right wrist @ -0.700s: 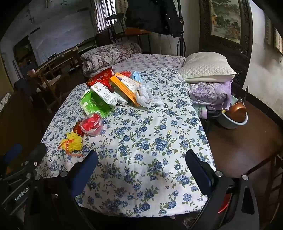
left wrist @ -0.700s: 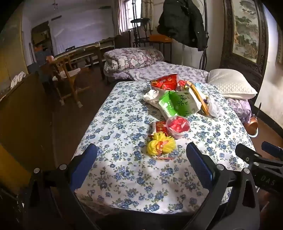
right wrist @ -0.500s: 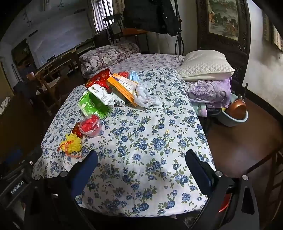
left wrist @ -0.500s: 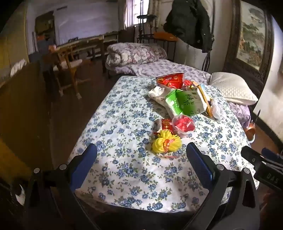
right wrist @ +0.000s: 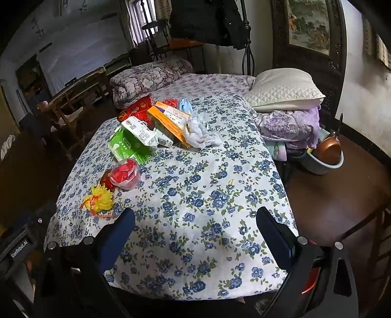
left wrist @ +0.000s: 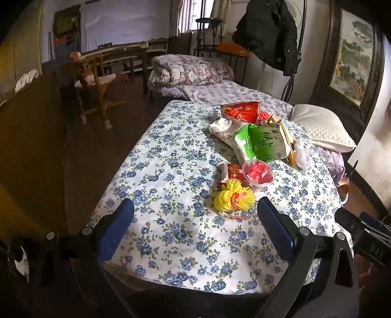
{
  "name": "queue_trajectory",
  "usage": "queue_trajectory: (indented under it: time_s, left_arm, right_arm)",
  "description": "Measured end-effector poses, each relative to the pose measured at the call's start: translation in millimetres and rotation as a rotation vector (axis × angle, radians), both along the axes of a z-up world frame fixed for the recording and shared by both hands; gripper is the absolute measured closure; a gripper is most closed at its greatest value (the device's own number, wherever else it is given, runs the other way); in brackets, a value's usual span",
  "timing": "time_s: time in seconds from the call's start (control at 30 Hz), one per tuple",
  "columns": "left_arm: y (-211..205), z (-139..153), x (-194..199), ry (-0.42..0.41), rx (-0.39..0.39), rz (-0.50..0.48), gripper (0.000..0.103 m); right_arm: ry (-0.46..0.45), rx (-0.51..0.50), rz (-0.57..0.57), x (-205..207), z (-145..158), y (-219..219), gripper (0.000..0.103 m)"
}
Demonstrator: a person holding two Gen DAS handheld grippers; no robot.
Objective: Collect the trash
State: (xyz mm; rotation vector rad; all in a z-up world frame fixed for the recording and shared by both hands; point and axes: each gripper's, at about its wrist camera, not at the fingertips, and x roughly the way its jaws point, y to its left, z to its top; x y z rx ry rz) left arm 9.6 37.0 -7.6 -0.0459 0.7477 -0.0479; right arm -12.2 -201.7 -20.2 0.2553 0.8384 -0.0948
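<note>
Both the left gripper [left wrist: 195,227] and the right gripper [right wrist: 195,230] hover with jaws spread wide and nothing between them, above the near end of a bed [right wrist: 195,244] covered in a blue-flowered quilt. Just beyond the left gripper lies a yellow mesh bundle [left wrist: 233,197], touching a red-filled clear plastic cup [left wrist: 258,172] behind it. Farther from the bundle sit a green tea carton [left wrist: 261,143], red wrappers [left wrist: 240,111], an orange box [right wrist: 168,119] and a crumpled white plastic bag [right wrist: 200,132], with a white pillow [right wrist: 283,90] well apart.

Dim room, daylight from rear window [left wrist: 193,14]; sharp centre, strong fisheye bending, black vignette at corners.
</note>
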Motion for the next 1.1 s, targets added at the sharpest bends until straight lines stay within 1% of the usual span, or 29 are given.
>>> queue_trajectory:
  time_s: [0.17, 1.1]
  left_arm:
    - [-2.8, 0.7, -1.7, -0.011, 0.022, -0.006, 0.006]
    - [-3.3, 1.3, -2.0, -0.013, 0.024, -0.005, 0.006]
  right_arm:
    - [0.001, 0.0, 0.001, 1.2, 1.3, -5.7, 0.006]
    - [-0.003, 0.003, 0.0, 0.3, 1.5, -7.1, 0.006]
